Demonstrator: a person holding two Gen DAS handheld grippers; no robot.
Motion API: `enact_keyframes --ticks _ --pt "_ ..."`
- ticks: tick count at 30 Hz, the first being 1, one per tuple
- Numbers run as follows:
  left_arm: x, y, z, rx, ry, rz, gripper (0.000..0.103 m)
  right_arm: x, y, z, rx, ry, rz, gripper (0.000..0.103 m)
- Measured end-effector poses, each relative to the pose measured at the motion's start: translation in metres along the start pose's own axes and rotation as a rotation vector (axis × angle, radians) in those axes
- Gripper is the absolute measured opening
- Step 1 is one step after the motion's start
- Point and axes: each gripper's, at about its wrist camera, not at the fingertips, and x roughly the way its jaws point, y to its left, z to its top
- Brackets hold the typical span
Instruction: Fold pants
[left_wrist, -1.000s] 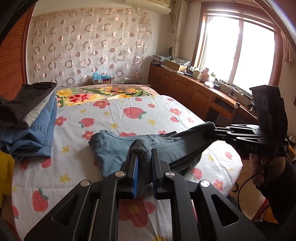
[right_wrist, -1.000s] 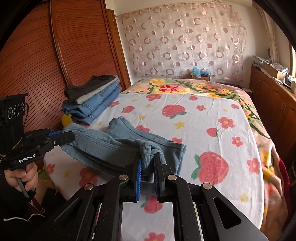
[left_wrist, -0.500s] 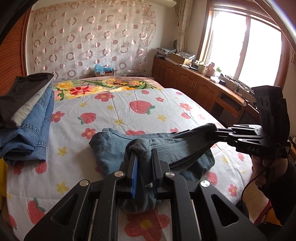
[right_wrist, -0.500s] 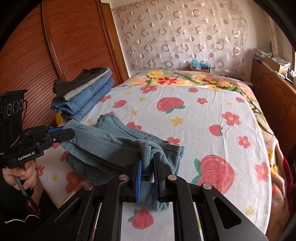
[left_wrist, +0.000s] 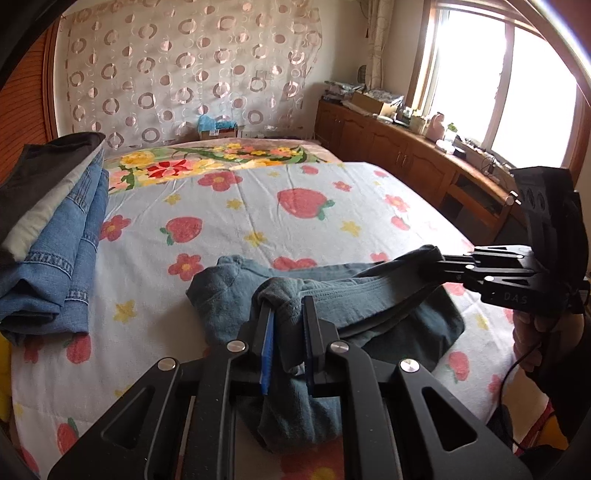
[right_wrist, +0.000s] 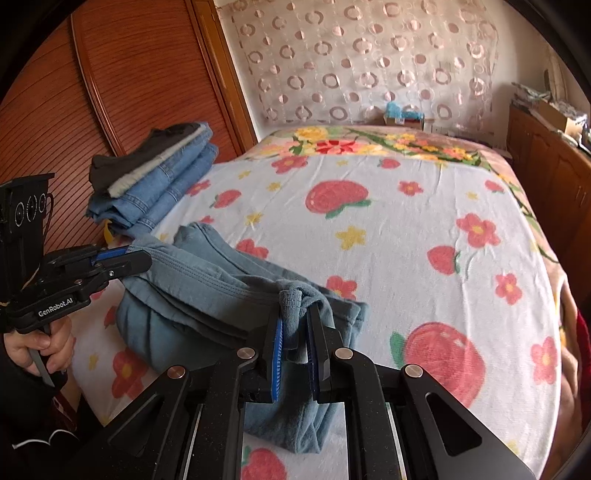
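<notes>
1. Nearest, the left gripper (left_wrist: 286, 332) is clamped almost fully closed on a bunched hem of the grey-blue pants (left_wrist: 332, 295), with cloth squeezed between its blue pads and a tail hanging below at 6 o'clock.
2. Likewise the right gripper (right_wrist: 295, 332) is pinched nearly closed on another bunched edge of the pants (right_wrist: 207, 280); in the left wrist view it shows at 3 o'clock (left_wrist: 443, 258).
3. Between the two grips the pants span the near edge of the bed, part lifted and sagging, part resting on the strawberry-print bedspread (left_wrist: 258, 206).
4. Risk, as I judge it: each grip holds a thick wad rather than a flat edge, so a layer could slip out and the fold would land crooked. Uneven lowering would leave the doubled cloth skewed or hanging off the near edge.
5. Further off at 9 o'clock in the left wrist view, a stack of folded jeans and dark garments (left_wrist: 48, 229) sits on the bedspread, well apart from the pants.
6. Beyond, a floral blanket (left_wrist: 207, 166) covers the head of the bed, a ring-patterned curtain (left_wrist: 184, 74) hangs behind, and wooden cabinets (left_wrist: 406, 162) run under a bright window (left_wrist: 517, 85) at 2 o'clock.
</notes>
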Motion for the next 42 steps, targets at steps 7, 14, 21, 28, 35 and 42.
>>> enact_keyframes --ticks 7,14,21,28,35,42 --pt "0.003 0.005 -0.005 -0.001 -0.006 0.03 0.04 0.007 -0.002 0.004 0.005 0.015 -0.002 0.011" --pt "-0.003 0.02 -0.016 -0.003 0.022 0.031 0.056 0.004 0.001 0.004 0.005 0.014 -0.009 0.016" --pt "-0.02 0.02 -0.023 0.008 0.003 0.036 0.078 -0.019 0.005 -0.003 -0.01 -0.024 -0.036 0.026" --pt "-0.019 0.026 -0.034 0.022 0.038 0.078 0.078 -0.022 0.004 -0.018 -0.044 0.029 -0.036 0.044" --pt "-0.006 0.043 -0.042 -0.01 0.091 0.116 0.078 -0.005 0.009 -0.018 -0.086 0.086 -0.062 0.044" --pt "0.001 0.035 -0.034 0.013 0.093 0.1 0.078 0.015 0.009 -0.005 -0.099 0.099 -0.07 0.044"
